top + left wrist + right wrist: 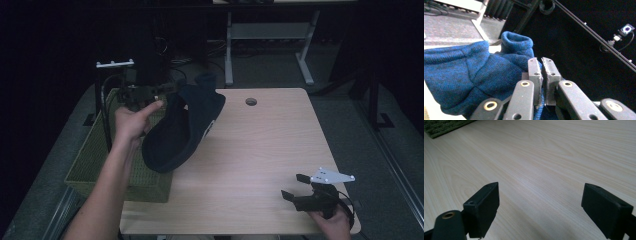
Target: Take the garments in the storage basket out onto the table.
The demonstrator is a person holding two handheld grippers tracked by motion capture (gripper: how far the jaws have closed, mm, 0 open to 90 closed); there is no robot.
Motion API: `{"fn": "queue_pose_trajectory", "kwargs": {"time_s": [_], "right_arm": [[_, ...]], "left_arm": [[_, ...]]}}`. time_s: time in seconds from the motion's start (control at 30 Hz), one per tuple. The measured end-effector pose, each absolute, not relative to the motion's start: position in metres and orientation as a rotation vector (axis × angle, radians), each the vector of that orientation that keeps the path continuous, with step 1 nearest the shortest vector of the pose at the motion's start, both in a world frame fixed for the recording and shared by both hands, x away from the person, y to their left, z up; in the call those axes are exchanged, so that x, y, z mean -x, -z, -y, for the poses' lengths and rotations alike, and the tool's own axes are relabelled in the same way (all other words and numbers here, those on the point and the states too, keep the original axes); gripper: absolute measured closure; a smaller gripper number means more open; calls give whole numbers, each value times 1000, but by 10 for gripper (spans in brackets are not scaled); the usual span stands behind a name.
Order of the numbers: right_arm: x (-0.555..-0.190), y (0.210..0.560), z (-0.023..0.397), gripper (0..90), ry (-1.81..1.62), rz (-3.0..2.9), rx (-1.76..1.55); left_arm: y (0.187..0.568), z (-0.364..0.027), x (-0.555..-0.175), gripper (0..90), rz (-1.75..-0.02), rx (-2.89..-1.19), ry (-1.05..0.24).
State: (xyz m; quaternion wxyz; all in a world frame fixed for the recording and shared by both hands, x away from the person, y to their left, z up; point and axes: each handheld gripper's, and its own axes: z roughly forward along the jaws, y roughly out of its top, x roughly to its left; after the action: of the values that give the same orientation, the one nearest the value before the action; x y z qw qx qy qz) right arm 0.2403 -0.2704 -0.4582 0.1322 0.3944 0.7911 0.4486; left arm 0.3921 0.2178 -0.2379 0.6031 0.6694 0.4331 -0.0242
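A dark blue knitted garment (182,127) with a ribbed tubular cuff hangs in the air, bunched into a long drooping mass. It is above the left part of the pale wooden table (260,150), its lower end over the edge of the green woven basket (95,165) that sits at the table's left end. The left gripper (167,90) holds it from above, jaws pinched tight on a fold of the knit.

Right of the garment the table lies bare as far as the small round hole (251,102) near its far edge.

The left gripper view brings out the bright blue weave and the open cuff (517,41). The right gripper (295,187) rests low at the table's near right corner, jaws spread wide over bare wood.
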Motion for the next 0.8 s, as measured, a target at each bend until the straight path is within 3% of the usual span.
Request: {"fn": "queue_pose_trajectory", "kwargs": {"time_s": [0.8], "right_arm": [[-243, 457, 276, 146, -1314, -2284, -1143]], "left_arm": [[310, -117, -397, 865, -1063, -1656, 160]]}}
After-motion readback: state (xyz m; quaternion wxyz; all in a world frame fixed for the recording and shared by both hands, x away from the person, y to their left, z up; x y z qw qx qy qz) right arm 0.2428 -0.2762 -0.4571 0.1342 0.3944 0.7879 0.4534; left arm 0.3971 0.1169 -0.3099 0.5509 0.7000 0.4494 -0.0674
